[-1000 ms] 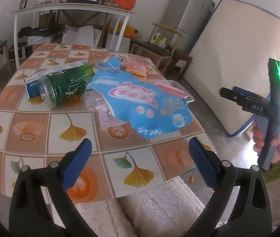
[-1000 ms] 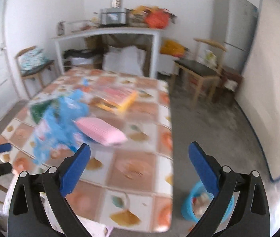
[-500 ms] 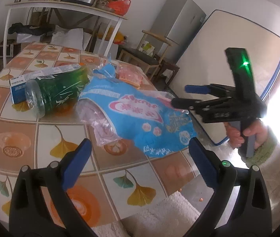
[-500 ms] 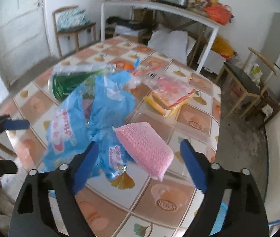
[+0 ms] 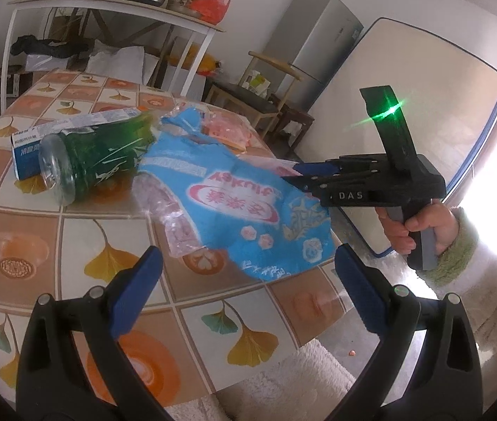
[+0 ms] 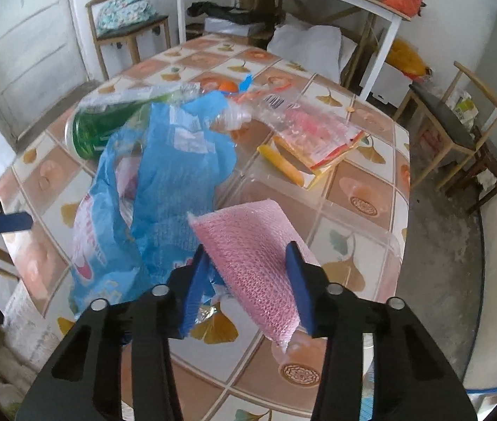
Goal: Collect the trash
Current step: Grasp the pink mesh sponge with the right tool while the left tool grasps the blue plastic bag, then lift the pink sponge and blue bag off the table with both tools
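Note:
A blue plastic bag (image 5: 248,203) lies on the tiled table (image 5: 55,245), also in the right wrist view (image 6: 164,189). A pink bubble-wrap pack (image 6: 252,259) sits between the fingers of my right gripper (image 6: 248,280), which has closed on it. The right gripper (image 5: 297,173) also shows in the left wrist view at the bag's right edge. A green plastic bottle (image 5: 94,158) lies on its side left of the bag. My left gripper (image 5: 244,287) is open and empty over the table's near edge.
A blue-white carton (image 5: 41,137) lies behind the bottle. A clear packet with pink and orange contents (image 6: 308,137) lies further back. A chair (image 6: 458,133) and a mattress (image 5: 406,115) stand right of the table. A white rug (image 5: 301,386) is below the table edge.
My right gripper has moved in to the pink pack and closed its fingers around it. The left gripper has shifted slightly closer to the table and stays open.

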The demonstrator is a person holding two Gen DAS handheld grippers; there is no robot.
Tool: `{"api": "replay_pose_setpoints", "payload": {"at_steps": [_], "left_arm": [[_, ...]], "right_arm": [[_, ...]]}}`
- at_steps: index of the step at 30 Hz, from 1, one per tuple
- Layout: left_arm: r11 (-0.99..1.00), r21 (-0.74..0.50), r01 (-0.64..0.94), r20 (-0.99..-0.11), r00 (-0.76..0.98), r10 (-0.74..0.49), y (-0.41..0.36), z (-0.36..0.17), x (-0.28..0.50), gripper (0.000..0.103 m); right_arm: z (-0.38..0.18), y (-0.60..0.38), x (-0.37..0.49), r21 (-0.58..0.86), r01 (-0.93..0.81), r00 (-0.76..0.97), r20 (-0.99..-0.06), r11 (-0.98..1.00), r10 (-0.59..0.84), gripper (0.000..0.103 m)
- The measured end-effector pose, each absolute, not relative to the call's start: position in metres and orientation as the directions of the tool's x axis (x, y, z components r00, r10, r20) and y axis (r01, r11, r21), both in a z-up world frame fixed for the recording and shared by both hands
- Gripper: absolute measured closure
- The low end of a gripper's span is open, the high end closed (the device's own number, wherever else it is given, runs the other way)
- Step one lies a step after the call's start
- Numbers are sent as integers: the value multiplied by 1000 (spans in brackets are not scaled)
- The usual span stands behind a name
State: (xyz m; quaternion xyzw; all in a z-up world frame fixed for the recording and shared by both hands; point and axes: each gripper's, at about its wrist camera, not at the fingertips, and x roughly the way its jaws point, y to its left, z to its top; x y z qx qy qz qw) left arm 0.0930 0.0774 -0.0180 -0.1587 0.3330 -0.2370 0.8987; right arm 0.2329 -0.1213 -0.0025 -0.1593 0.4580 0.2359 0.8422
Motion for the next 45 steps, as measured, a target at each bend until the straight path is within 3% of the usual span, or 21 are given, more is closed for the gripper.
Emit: {"api": "replay_pose_setpoints", "payload": {"at_steps": [8,13,19,21,23,30,32,37,45], "left_arm": [[864,-338,374,-520,691,-502,48,-3,105,8],[938,-111,327,-597,733,-326,17,-5,128,8],[974,-42,224,-708,680,-187,12,-27,160,10],[977,-51,209,-718,672,-181,15,-31,162,19],[980,-41,196,-732,661,-163,17,-35,161,37],[978,-55,202,-761,626,-172,24,-51,149,66],[977,-55,205,-759,627,-174,27,-52,145,85],[975,-82,207,-743,639,-198,33,-48,131,100],[960,-169,223,-636,720,-278,54,-18,95,102]], "right_arm": [[9,-157,244,123,-432,480,-808,893,343,69],[9,-172,247,197,-396,483,-786,897,386,71],[6,-180,245,237,-388,486,-769,891,416,71],[7,-183,244,244,-387,487,-765,889,421,71],[7,-185,243,250,-387,487,-762,887,427,71],[6,-190,240,261,-379,496,-752,888,434,71],[6,-192,238,263,-377,499,-750,888,434,71],[8,-195,237,263,-367,513,-743,892,430,73],[11,-204,234,278,-336,551,-717,900,428,76]]}}
